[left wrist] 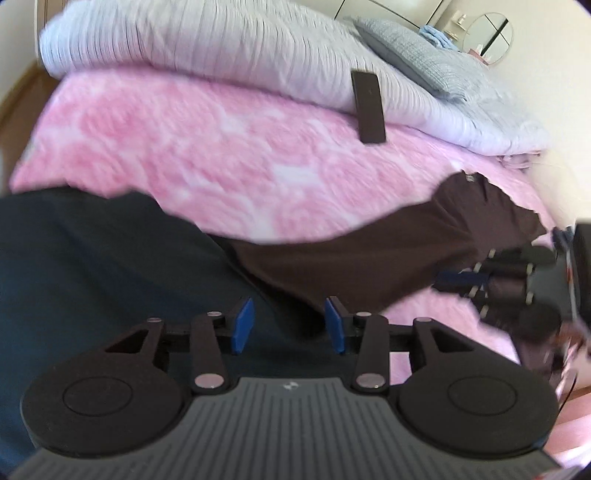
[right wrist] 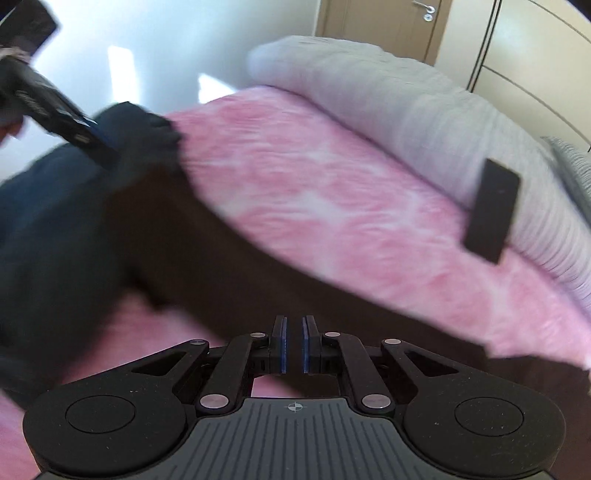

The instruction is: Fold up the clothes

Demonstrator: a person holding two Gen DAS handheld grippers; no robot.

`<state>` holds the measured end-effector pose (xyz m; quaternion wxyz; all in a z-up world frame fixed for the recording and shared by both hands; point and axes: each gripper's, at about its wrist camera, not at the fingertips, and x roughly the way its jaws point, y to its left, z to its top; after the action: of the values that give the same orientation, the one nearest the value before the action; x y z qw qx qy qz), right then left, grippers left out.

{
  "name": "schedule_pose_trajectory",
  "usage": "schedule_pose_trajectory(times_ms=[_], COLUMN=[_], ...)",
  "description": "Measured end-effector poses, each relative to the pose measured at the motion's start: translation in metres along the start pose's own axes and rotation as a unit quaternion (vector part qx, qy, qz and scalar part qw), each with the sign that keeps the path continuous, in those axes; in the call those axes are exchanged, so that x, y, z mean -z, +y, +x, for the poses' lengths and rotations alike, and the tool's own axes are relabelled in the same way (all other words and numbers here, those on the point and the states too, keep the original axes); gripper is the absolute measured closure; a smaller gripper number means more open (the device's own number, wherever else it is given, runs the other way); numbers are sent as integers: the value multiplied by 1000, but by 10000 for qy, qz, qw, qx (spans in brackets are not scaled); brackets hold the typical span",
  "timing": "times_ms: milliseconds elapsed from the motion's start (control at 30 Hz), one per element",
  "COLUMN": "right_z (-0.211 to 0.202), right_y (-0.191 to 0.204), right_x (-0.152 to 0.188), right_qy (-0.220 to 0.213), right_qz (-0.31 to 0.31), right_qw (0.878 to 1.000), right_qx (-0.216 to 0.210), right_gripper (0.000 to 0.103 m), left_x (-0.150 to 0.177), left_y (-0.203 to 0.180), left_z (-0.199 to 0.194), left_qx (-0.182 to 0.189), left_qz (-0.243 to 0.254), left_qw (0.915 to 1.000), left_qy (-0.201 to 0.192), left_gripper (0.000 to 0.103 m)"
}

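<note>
Left gripper (left wrist: 290, 325) low and centre in the left wrist view, blue pads (left wrist: 243, 325) spread wide with nothing between them, poised above a dark navy garment (left wrist: 92, 266) filling the lower left of the frame. Dark brown garment (left wrist: 369, 258) stretched from centre toward the right edge of that view, overlapping the navy one near the middle, both lying on a pink patterned bedspread (left wrist: 184, 147). Right gripper (left wrist: 487, 280) visible at far right of the left wrist view, blurred, close against the brown cloth's end. In the right wrist view, right gripper (right wrist: 293, 345) at bottom centre, pads (right wrist: 282, 345) drawn nearly together with only a thin slit; brown fabric directly beyond them, but whether cloth sits pinched inside cannot be told. Folded grey ribbed duvet (left wrist: 221, 48) across the upper part of the left view, behind the pink cover. Flat black rectangular object (left wrist: 367, 107) leaning at the duvet's edge, upper centre-right. Grey pillow (left wrist: 406, 55) and round mirror (left wrist: 489, 37) at upper right. Wooden door (right wrist: 388, 29) along the top of the right view.
</note>
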<state>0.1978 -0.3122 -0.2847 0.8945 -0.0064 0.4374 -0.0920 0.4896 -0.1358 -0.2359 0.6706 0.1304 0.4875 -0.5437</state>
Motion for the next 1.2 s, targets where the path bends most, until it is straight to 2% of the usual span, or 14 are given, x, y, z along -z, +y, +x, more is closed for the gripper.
schedule_pose_trajectory(times_ms=[100, 167, 200, 267, 400, 500, 633, 800, 867, 967, 1133, 1200], right_z=[2, 2, 1, 0, -5, -18, -31, -52, -62, -84, -126, -142], right_y=[40, 51, 55, 61, 51, 40, 29, 21, 20, 20, 34, 42], right_x=[7, 13, 16, 22, 29, 35, 44, 56, 59, 65, 69, 72], right_qy=[102, 218, 282, 456, 831, 749, 656, 832, 950, 967, 830, 837], right_qz=[36, 137, 200, 334, 768, 998, 1167, 1476, 1705, 2163, 2345, 2357], right_qw=[9999, 9996, 9993, 9982, 9931, 9902, 9841, 9738, 9700, 9645, 9586, 9550], right_qx=[41, 91, 113, 177, 314, 627, 1168, 1515, 1449, 1170, 1384, 1591], right_gripper=[97, 97, 97, 97, 97, 97, 97, 97, 97, 97, 97, 97], left_x=[11, 16, 18, 22, 20, 17, 22, 28, 29, 36, 48, 57], left_y=[-7, -13, -18, -24, -18, -11, -9, -1, -8, -38, -90, -115], left_z=[12, 19, 23, 29, 9, -4, -16, -40, -48, -50, -55, -50], left_qx=[129, 172, 161, 156, 145, 143, -40, -290, -318, -235, -96, 75], left_qz=[-63, 16, 121, 282, 126, 77, 392, 296, 355, 751, 1408, 1627], left_qw=[9999, 9998, 9998, 9994, 9998, 9997, 9977, 9977, 9978, 9956, 9884, 9844], left_qy=[-43, -67, -37, 144, 75, 202, 557, 533, 471, 504, 557, 662], left_gripper=[66, 68, 76, 100, 100, 102, 103, 103, 102, 102, 97, 95])
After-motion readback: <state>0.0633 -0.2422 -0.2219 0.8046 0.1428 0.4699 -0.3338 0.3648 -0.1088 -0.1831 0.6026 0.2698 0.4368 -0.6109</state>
